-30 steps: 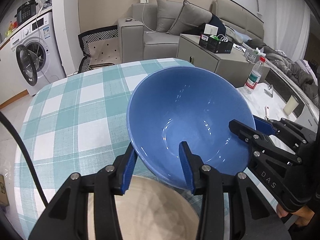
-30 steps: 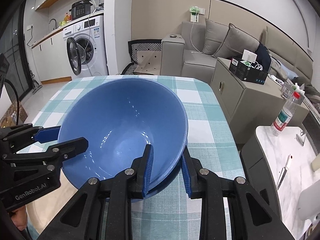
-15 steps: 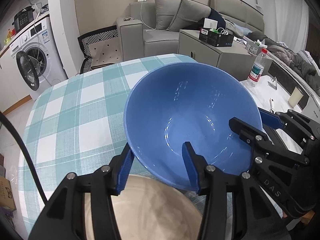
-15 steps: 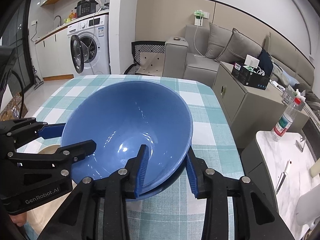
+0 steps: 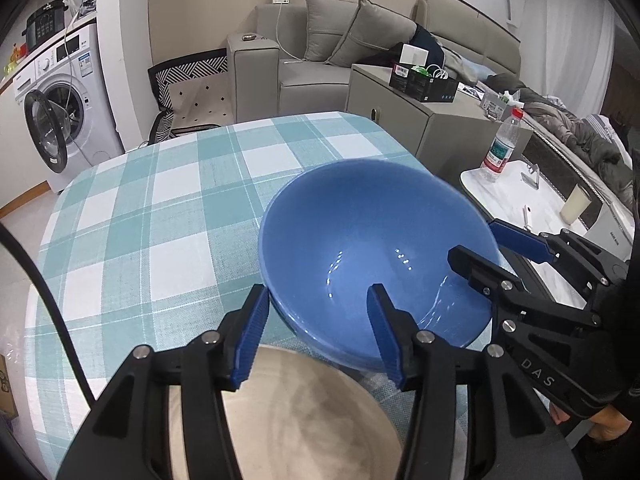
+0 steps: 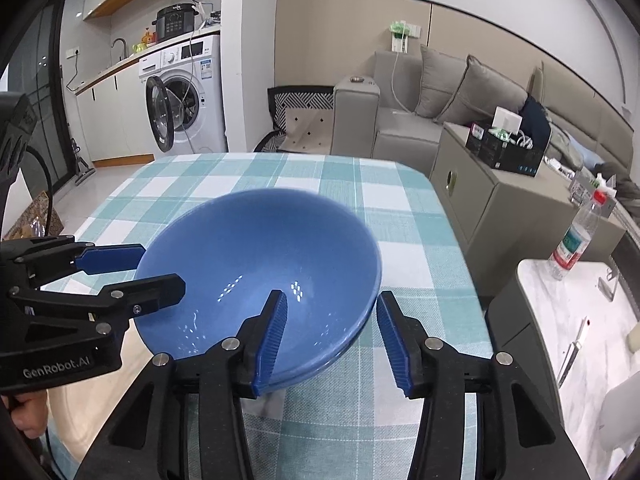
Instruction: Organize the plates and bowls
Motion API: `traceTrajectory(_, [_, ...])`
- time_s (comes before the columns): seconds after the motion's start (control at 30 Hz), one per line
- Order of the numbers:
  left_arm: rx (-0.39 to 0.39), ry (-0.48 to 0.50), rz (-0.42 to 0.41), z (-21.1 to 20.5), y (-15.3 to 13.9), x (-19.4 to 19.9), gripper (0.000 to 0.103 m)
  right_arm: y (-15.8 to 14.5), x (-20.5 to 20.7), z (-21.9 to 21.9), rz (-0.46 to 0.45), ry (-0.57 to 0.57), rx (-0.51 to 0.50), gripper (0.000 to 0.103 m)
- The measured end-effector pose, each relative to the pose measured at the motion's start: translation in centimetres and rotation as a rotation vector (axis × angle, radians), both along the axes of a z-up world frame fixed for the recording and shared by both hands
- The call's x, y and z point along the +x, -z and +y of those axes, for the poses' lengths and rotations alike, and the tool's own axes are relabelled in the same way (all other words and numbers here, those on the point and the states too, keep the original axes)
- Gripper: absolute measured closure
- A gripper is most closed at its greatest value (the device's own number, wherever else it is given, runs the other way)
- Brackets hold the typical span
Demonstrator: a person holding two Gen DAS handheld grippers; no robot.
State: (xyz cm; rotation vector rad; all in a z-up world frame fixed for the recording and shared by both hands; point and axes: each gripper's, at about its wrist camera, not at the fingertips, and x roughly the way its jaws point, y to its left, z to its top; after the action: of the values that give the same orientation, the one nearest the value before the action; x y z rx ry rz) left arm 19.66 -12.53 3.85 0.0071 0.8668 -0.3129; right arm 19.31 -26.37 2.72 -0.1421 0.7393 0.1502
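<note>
Blue bowl on checked tablecloth, nested in second bowl, just beyond beige plate. Left gripper and right gripper both spread apart, straddling rim, not clamping. Withdraw both straight back, avoid nudging bowl.

A bowl is seen at the centre right of the left wrist view, on the table, with a plate below it at the bottom centre. A washing machine is placed at the upper left, a sofa at the upper centre, and a bottle at the right, on a low table.
</note>
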Motion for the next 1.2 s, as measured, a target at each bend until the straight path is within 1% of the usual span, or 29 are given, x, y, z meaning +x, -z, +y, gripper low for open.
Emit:
traceTrajectory(0.07, [-0.007, 0.001, 0.002, 0.1, -0.1, 0.0, 0.051, -0.4, -0.3, 0.0, -0.024, -0.006, -0.014, 0.052])
traceTrajectory(0.13, [-0.008, 0.001, 0.003, 0.2, -0.3, 0.0, 0.049, -0.6, -0.4, -0.2, -0.027, -0.012, 0.004, 0.046])
traceTrajectory(0.17, [-0.012, 0.000, 0.000, 0.4, -0.4, 0.0, 0.044, -0.7, -0.4, -0.5, -0.026, -0.012, 0.020, 0.038])
traceTrajectory(0.2, [-0.017, -0.003, -0.003, 0.5, -0.5, 0.0, 0.042, -0.9, -0.4, -0.9, -0.032, -0.002, 0.029, 0.029])
traceTrajectory(0.27, [-0.027, -0.010, -0.003, 0.9, -0.6, 0.1, 0.040, -1.1, -0.3, -1.6, -0.043, 0.015, 0.044, 0.023])
traceTrajectory(0.3, [-0.029, -0.013, 0.000, 1.2, -0.6, 0.3, 0.037, -1.1, -0.3, -1.9, -0.042, 0.021, 0.061, 0.021])
traceTrajectory(0.37, [-0.036, -0.027, -0.002, 1.6, -0.6, 0.5, 0.026, -1.1, 0.0, -2.5, -0.024, 0.020, 0.097, 0.018])
traceTrajectory(0.43, [-0.048, -0.045, 0.004, 2.1, -0.5, 0.8, 0.023, -1.0, 0.2, -2.9, -0.016, 0.015, 0.121, 0.018])
traceTrajectory(0.5, [-0.073, -0.042, 0.039, 2.4, -0.1, 1.3, 0.022, -0.8, 0.4, -3.4, -0.013, 0.009, 0.151, 0.010])
traceTrajectory(0.53, [-0.085, -0.041, 0.050, 2.6, 0.2, 1.5, 0.018, -0.7, 0.5, -3.6, -0.005, -0.003, 0.187, 0.008])
traceTrajectory(0.57, [-0.094, -0.045, 0.056, 2.7, 0.4, 1.7, 0.008, -0.6, 0.6, -3.8, 0.002, -0.014, 0.215, 0.004])
traceTrajectory(0.63, [-0.097, -0.059, 0.042, 2.8, 0.7, 1.8, 0.002, -0.3, 0.7, -4.0, 0.011, -0.032, 0.254, 0.003])
traceTrajectory(0.77, [-0.097, -0.052, 0.061, 2.5, 1.4, 2.1, 0.002, 0.5, 1.3, -3.9, 0.033, -0.029, 0.277, 0.002])
traceTrajectory(0.87, [-0.085, -0.058, 0.073, 2.2, 1.9, 2.2, 0.002, 1.2, 1.7, -3.8, 0.081, -0.050, 0.320, 0.002])
traceTrajectory(1.03, [-0.086, -0.062, 0.079, 1.9, 2.2, 2.3, 0.002, 1.6, 2.0, -3.5, 0.090, -0.047, 0.329, 0.002])
traceTrajectory(1.13, [-0.090, -0.066, 0.082, 1.9, 2.4, 2.5, 0.005, 2.1, 2.3, -3.6, 0.104, -0.034, 0.350, 0.002])
traceTrajectory(1.17, [-0.092, -0.066, 0.085, 1.9, 2.4, 2.6, 0.009, 2.2, 2.3, -3.6, 0.109, -0.032, 0.358, 0.002])
traceTrajectory(1.2, [-0.096, -0.060, 0.089, 1.9, 2.5, 2.6, 0.013, 2.4, 2.4, -3.6, 0.116, -0.032, 0.366, 0.005])
